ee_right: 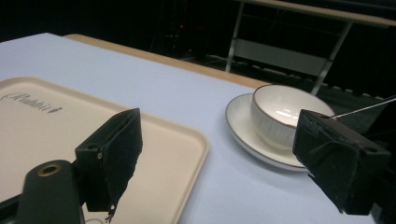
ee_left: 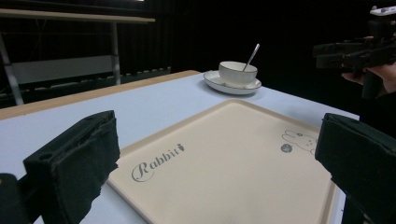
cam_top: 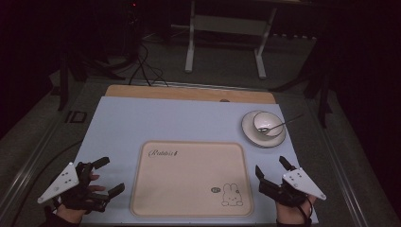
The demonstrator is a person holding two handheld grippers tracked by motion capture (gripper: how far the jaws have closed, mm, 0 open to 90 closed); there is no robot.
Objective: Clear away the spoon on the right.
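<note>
Right hand-held gripper (cam_top: 273,169): wide open, nothing held, poised at the table's (cam_top: 142,123) near right edge, just off the right rim of the beige tray (cam_top: 191,179). Left hand-held gripper (cam_top: 108,175): likewise agape and empty, at the near left, just off the tray's left rim.

Bowl (cam_top: 267,124) on its saucer (cam_top: 250,135), far right of the table, beyond the tray's far right corner and clear of it. Straight ahead of the right hand-held gripper, a touch outward; framed between its two black jaws in the right gripper view, bowl (ee_right: 285,114) nearer the right-hand jaw. Diagonally across the whole tray from the left hand-held gripper, small and distant in the left gripper view (ee_left: 237,73).

Spoon (cam_top: 283,124) resting in the bowl, handle slanting up and away toward the far right, past the saucer's rim.

Right hand clearly the nearer. Likely a forward reach, handle side lying beyond the bowl, away from the tray.
</note>
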